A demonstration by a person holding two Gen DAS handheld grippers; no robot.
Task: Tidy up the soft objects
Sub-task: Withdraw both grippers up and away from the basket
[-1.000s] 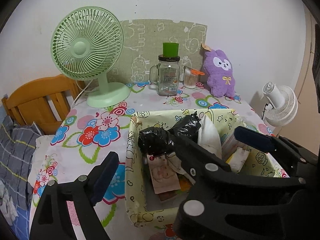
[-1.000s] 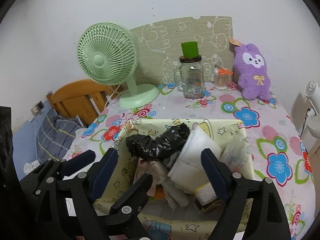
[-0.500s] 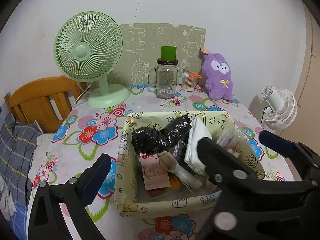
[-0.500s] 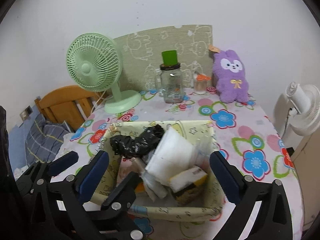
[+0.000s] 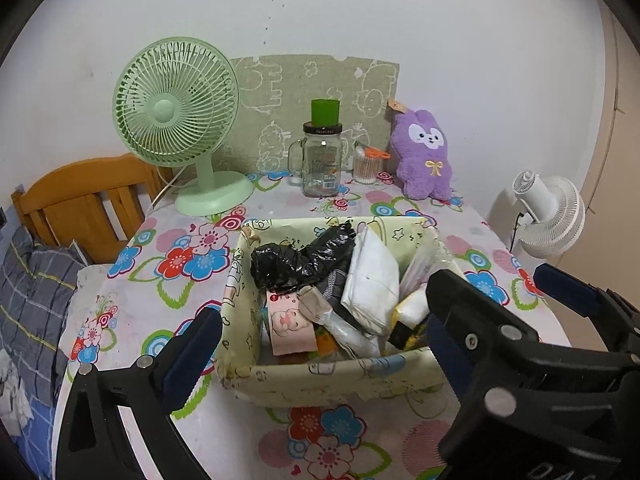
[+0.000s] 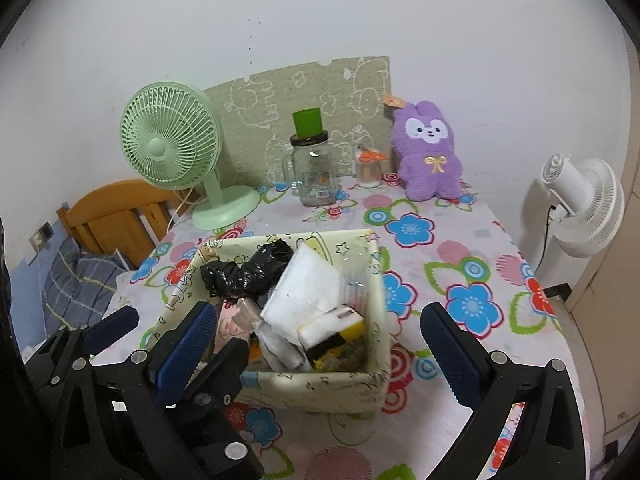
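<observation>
Both tongs, left (image 5: 320,344) and right (image 6: 320,340), agape, empty; yellow sponge (image 6: 336,326) clearer right-side.

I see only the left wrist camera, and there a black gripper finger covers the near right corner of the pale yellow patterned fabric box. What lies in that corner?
Observer: The right wrist view shows a block-shaped yellow, white and black packet in that corner of the pale yellow patterned fabric box. It sits just in front of the white folded piece.
Operator: Does the right gripper hold anything?
Observer: No. The right gripper is open and empty, and the near half of the box shows between its fingers.
Operator: How is the box's right wall?
Observer: It stands upright, and only the flowered tablecloth is beside it.
</observation>
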